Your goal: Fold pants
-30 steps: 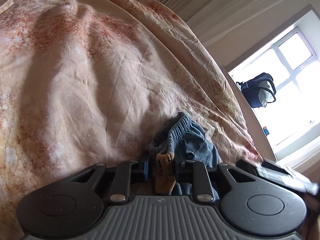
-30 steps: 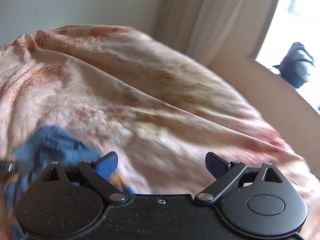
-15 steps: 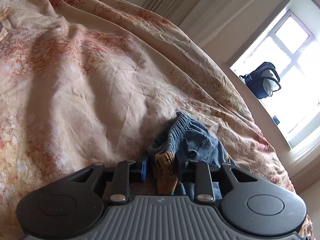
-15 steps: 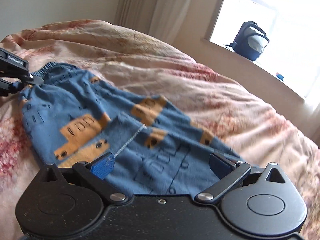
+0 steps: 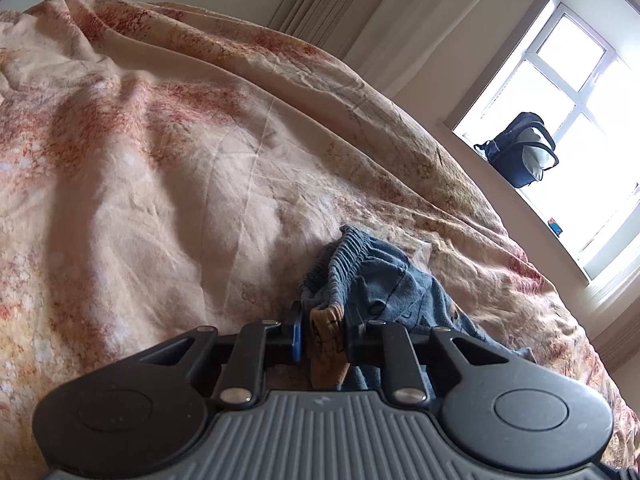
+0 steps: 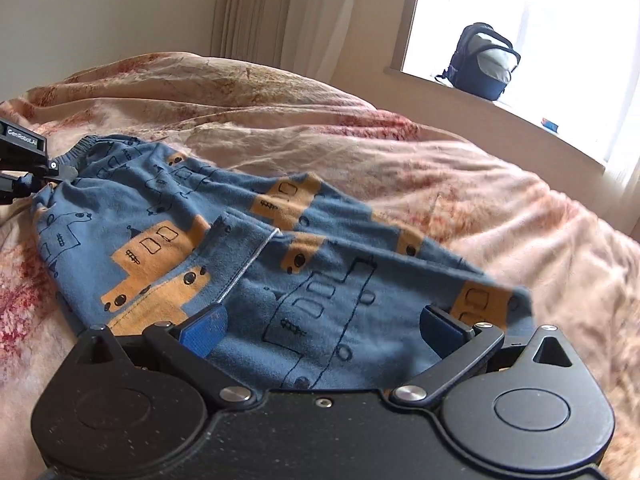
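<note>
Small blue pants [image 6: 248,248] with orange vehicle prints lie spread on a floral bedspread [image 6: 460,176]. In the left wrist view the pants [image 5: 372,276] bunch at the elastic waistband. My left gripper [image 5: 326,332] is shut on the waistband edge; it also shows in the right wrist view [image 6: 24,160] at the far left, holding the waistband. My right gripper [image 6: 320,328] is open, with its blue fingers [image 6: 206,326] spread over the leg end of the pants, close above the fabric.
The wrinkled bedspread [image 5: 168,168] covers the whole bed. A dark backpack [image 6: 484,62] sits on the windowsill at the back right, and it also shows in the left wrist view [image 5: 520,150]. Curtains [image 6: 260,12] hang behind the bed.
My right gripper swung from the bare bedspread over to the pants and closed in on their leg end, staying open. My left gripper kept its hold on the waistband and tilted slightly.
</note>
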